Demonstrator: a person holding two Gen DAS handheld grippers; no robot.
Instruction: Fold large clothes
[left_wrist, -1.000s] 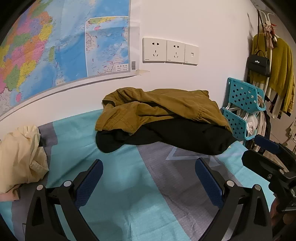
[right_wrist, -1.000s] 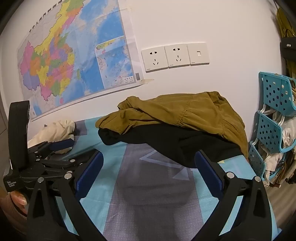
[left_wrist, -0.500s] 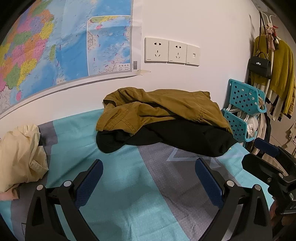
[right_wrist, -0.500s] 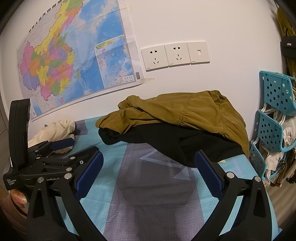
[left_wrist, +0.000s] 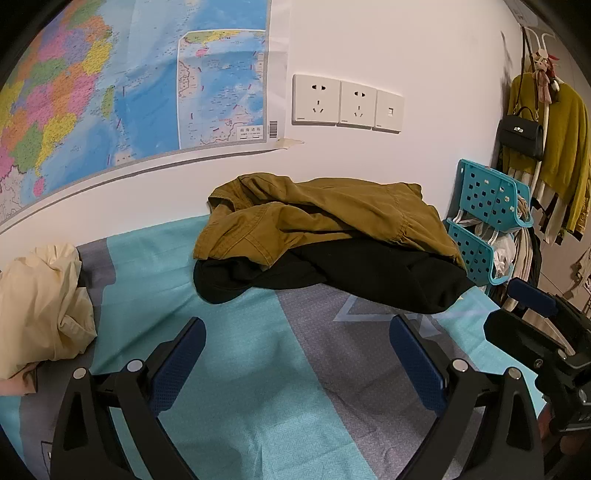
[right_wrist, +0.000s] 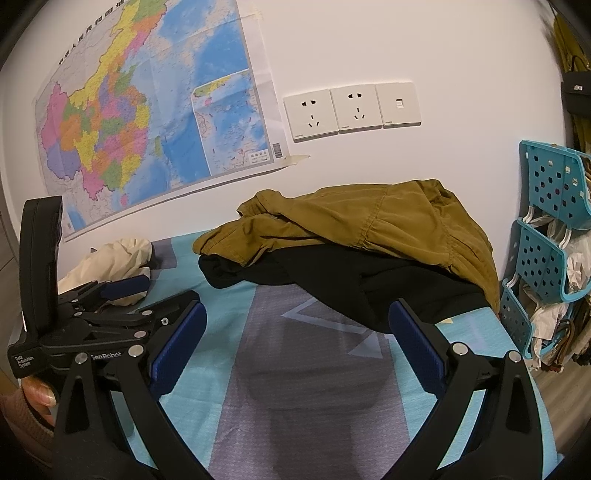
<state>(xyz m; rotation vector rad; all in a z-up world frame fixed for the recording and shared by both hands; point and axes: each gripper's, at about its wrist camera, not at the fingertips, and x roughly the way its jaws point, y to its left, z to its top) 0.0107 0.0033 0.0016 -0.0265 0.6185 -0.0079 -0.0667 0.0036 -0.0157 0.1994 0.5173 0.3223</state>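
Under the brown jacket (left_wrist: 325, 218), a black garment (left_wrist: 369, 273) lies half hidden (both jaws apart, empty).

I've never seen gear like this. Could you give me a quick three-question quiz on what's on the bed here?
1. True or false: the brown garment lies on top of the black garment.
2. Which is gripping cloth: A the left gripper, B the right gripper, C neither?
3. Fill in: the cream garment lies to the ___ of the pile.

Key: 1 true; 2 C, both open over the bedsheet; 3 left.
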